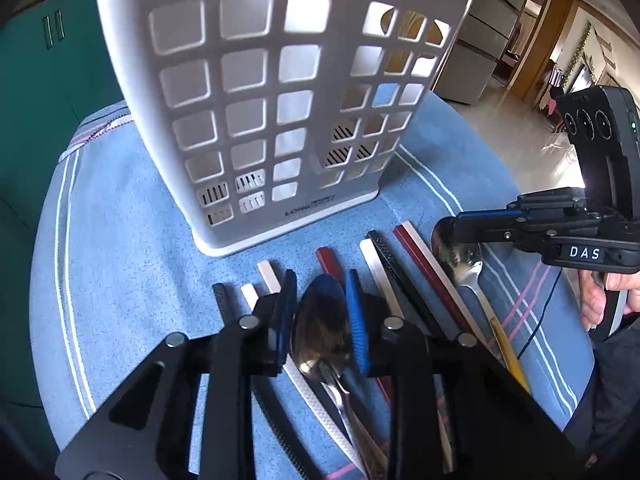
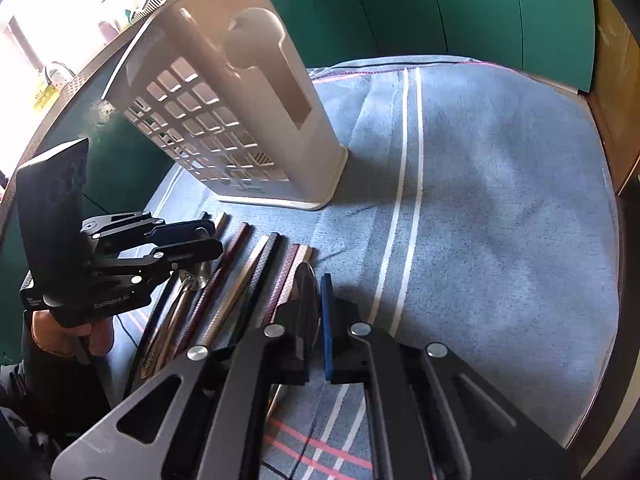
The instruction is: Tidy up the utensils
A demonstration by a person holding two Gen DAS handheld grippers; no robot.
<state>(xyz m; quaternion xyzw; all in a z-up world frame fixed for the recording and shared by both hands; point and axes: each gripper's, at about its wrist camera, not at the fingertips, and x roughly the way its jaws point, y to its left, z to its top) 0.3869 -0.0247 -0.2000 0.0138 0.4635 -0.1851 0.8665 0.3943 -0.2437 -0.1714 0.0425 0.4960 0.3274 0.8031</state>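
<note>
A stiff, slick spoon (image 1: 320,320) was pinched at its bowl by each gripper (image 1: 320,312), jaws nearly shut.

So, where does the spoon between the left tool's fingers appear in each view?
Left wrist view: the spoon lies low in the centre, its bowl between the blue pads of the left tool.
Right wrist view: the spoon is at the left, at middle height, partly hidden under the left tool.
Shared landmark: the white utensil holder.
</note>
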